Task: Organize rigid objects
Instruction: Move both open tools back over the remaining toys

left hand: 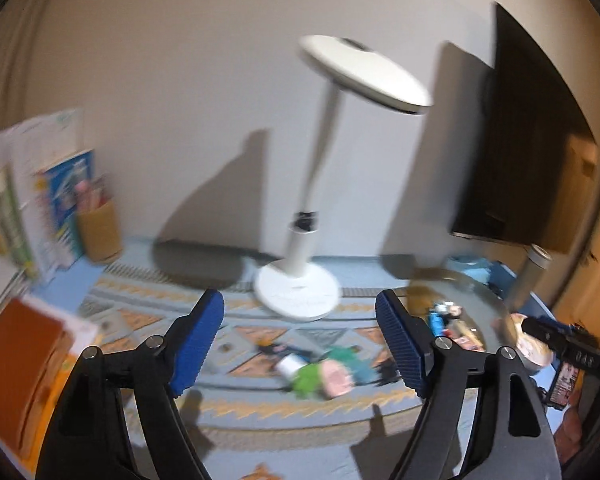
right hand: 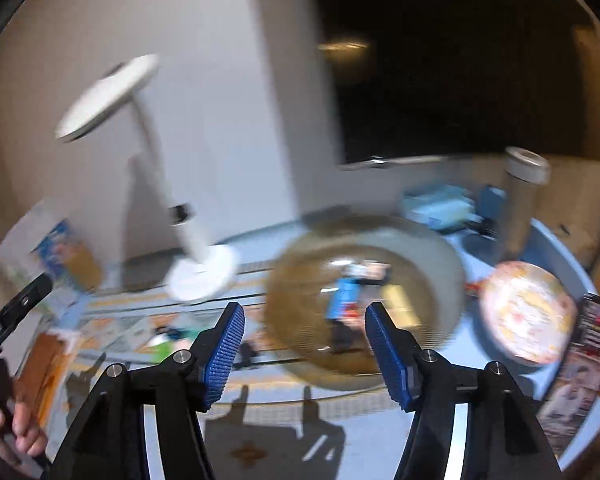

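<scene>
Both our left gripper (left hand: 300, 344) and right gripper (right hand: 304, 354) stand spread, empty. The small toys (left hand: 320, 372) look light and stiff; we'd pinch their middles.

No legible text (perhaps blur).

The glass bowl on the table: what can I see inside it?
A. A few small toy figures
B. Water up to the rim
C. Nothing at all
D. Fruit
A. In the right wrist view the glass bowl holds small toy figures, one of them blue; the picture is blurred, but there is plainly no fruit and no water, and the bowl is not bare.
</scene>
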Demonstrator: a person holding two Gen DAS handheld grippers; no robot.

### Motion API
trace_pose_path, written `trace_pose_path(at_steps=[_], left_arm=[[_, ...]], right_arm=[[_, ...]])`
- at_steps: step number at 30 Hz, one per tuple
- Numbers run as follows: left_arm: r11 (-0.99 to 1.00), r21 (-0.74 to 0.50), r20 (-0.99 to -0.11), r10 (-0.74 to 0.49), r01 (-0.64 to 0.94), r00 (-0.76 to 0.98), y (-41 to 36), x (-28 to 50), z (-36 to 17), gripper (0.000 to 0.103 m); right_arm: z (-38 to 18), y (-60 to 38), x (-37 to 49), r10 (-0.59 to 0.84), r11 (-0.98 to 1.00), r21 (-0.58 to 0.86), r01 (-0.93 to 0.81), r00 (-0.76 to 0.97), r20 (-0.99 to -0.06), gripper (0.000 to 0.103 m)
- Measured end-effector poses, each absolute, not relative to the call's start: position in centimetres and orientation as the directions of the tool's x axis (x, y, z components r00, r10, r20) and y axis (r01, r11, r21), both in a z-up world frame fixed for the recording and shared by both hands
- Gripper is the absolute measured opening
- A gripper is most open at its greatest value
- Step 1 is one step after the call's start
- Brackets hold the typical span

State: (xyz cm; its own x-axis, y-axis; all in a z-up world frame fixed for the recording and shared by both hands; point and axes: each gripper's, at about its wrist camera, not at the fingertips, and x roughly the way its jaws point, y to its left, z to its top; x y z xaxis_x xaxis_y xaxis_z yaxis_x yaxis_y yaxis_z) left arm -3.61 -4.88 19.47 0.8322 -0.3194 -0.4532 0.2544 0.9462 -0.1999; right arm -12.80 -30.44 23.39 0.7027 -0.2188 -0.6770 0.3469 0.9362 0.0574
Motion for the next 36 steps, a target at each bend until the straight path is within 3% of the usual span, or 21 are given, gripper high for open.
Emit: trace_pose_path(at_steps=[7, 12, 22, 27, 31, 36], left_arm=[[0.97, -0.21, -0.633, -0.232, 0.125, 0.739, -1.4, -1.6, 10.0, 0.077], [0.949, -0.287, -0.717, -0.302, 0.13, 0.628, -1.3, 0.0, 4.4, 0.077], [0.903, -0.374, -0.714, -0.426, 0.211, 0.555, -4.7, 2.9, 5.0, 0.077], [0.933, -0.288, -0.75, -0.359, 0.214, 0.555, -7.2, 6.9, 4.8, 0.075], [0.925, -0.289, -0.745, -0.379, 0.247, 0.549, -8.4, 8.0, 4.3, 0.075], [0.87, -0.41, -0.73, -0.492, 0.273, 0.474, -8.8, 9.6, 3.6, 0.076]], right_arm=[[13.8, -23.9, -10.3, -0.126, 0.978, 0.011, 0.209, 0.63, -0.766, 0.065], [8.3, -22.3, -9.8, -0.141, 0.985, -0.055, 0.165, 0.572, -0.808, 0.065], [5.8, -24.9, -9.2, -0.114, 0.971, 0.014, 0.237, 0.516, -0.849, 0.065], [5.4, -26.2, -9.0, -0.06, 0.962, 0.082, 0.258, 0.499, -0.865, 0.065], [5.5, -26.5, -8.9, -0.035, 0.962, 0.101, 0.255, 0.478, -0.878, 0.065], [5.6, -26.8, -7.8, 0.048, 0.954, 0.169, 0.248, 0.43, -0.901, 0.065]])
